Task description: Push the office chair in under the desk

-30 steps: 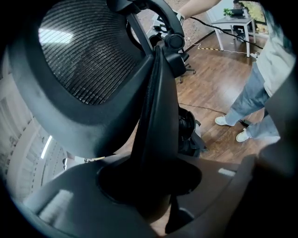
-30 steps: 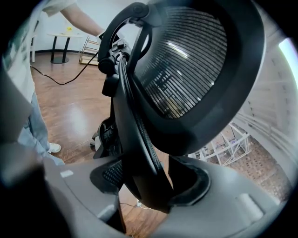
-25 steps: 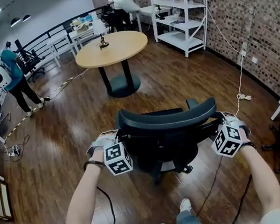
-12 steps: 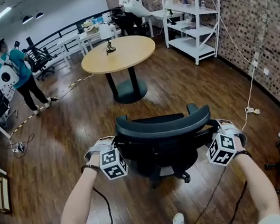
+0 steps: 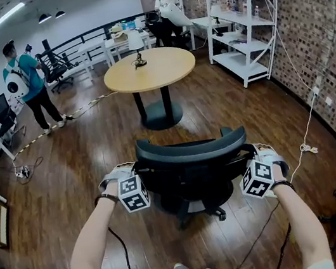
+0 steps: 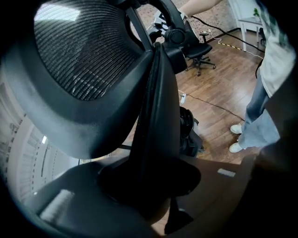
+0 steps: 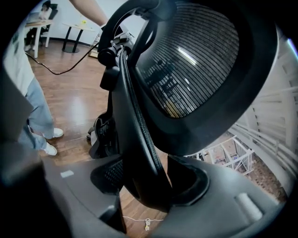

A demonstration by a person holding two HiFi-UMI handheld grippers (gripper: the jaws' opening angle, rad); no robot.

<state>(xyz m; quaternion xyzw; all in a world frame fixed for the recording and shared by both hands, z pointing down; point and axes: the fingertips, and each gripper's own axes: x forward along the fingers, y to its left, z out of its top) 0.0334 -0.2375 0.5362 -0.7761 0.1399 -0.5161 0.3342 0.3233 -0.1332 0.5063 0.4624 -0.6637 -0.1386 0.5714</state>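
As the left gripper (image 5: pixel 137 170) is clamped, jaws partway closed, on the left edge of the office chair (image 5: pixel 191 158) backrest and the right gripper (image 5: pixel 249 153) has the right edge, jaws wider and just tightened a touch with the frame between them, both sides are held. Chair stands on open wood floor (image 5: pixel 92 144), seat facing away from the person, well short of any desk. Step in hand, as I read it: transport, rolling it by the back toward a desk. Nearest candidate is the round table (image 5: pixel 150 69) straight ahead, pedestal base, small lamp (image 5: pixel 135 42) on top, well apart from the chair. Next move needs an even push on both sides so it tracks straight, then the seat lined up to clear the pedestal. Further back: white desks (image 5: pixel 101 46) by the railing, shelving (image 5: pixel 238 21) at right, a person in teal (image 5: pixel 26 78) at left.
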